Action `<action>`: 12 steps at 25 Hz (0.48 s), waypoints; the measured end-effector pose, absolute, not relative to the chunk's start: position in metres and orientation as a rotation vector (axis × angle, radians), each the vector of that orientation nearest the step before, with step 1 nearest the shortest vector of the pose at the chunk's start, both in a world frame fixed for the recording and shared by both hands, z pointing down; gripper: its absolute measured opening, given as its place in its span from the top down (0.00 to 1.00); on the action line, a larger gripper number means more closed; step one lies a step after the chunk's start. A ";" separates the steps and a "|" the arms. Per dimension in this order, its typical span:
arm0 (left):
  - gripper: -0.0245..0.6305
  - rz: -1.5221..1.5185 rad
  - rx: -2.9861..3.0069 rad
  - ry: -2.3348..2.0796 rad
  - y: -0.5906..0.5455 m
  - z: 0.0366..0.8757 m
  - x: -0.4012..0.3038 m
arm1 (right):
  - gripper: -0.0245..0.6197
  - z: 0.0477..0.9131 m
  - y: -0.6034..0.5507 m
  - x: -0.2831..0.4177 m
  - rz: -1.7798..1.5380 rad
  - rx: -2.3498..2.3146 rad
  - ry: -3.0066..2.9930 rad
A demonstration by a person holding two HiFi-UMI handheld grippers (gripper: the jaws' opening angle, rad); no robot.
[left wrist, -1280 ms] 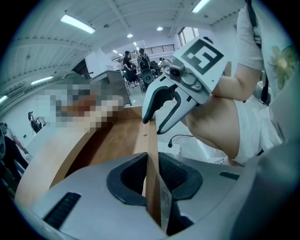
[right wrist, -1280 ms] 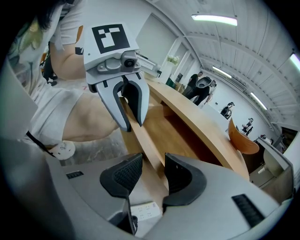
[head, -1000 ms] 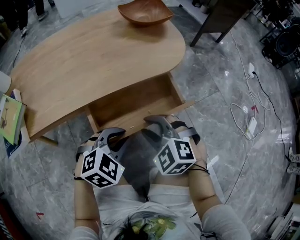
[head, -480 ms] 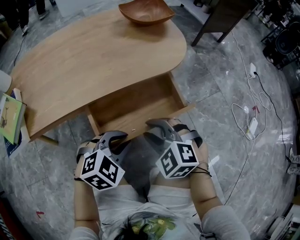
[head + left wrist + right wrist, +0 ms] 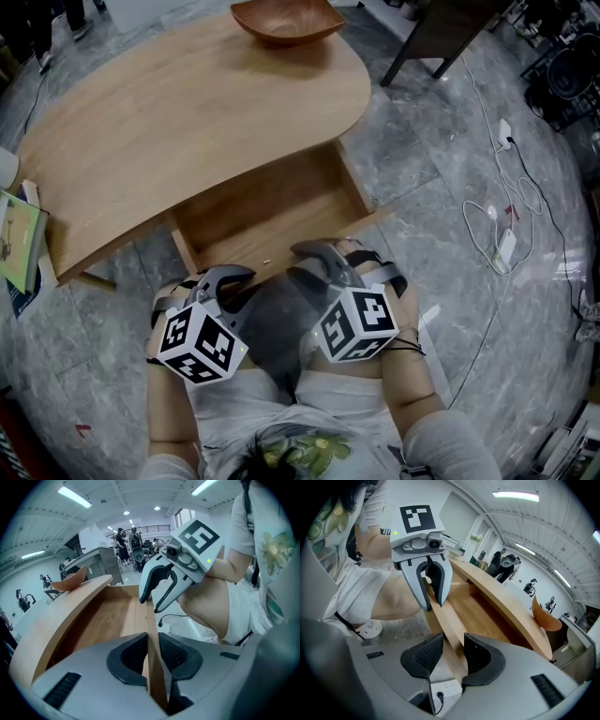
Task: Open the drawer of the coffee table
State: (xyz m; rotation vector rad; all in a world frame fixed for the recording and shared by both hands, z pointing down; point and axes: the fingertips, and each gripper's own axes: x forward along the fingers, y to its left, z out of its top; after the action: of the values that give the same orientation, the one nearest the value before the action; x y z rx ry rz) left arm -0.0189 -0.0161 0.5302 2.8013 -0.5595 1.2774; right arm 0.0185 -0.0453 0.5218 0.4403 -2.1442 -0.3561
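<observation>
The coffee table (image 5: 187,122) has a light wooden top, and its drawer (image 5: 272,211) stands pulled out toward me, empty inside. My left gripper (image 5: 234,277) sits on the left part of the drawer front (image 5: 277,253). In the left gripper view this gripper (image 5: 151,656) is shut on the thin front panel (image 5: 151,620), both pads against it. My right gripper (image 5: 314,251) straddles the same panel further right. In the right gripper view its jaws (image 5: 452,656) have just been closing, with the panel (image 5: 445,616) between the pads and not pressed.
A brown wooden bowl (image 5: 286,21) rests at the table's far end. A book (image 5: 19,244) lies on the floor at the left. White cables and a power strip (image 5: 502,253) trail over the grey stone floor at the right. A dark furniture leg (image 5: 422,47) stands behind.
</observation>
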 end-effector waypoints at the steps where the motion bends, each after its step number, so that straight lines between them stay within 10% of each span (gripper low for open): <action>1: 0.84 1.278 2.801 -0.556 -0.016 0.530 -0.018 | 0.74 0.522 -0.045 0.019 -0.354 0.440 -2.144; 12: 0.84 1.289 2.805 -0.539 -0.008 0.533 -0.016 | 0.75 0.522 -0.036 0.022 -0.359 0.442 -2.131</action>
State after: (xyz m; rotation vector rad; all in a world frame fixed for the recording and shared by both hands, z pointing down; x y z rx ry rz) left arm -0.0157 -0.0083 0.5330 2.8048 -0.5394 1.2889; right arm 0.0219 -0.0364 0.5224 0.4421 -2.1308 -0.3586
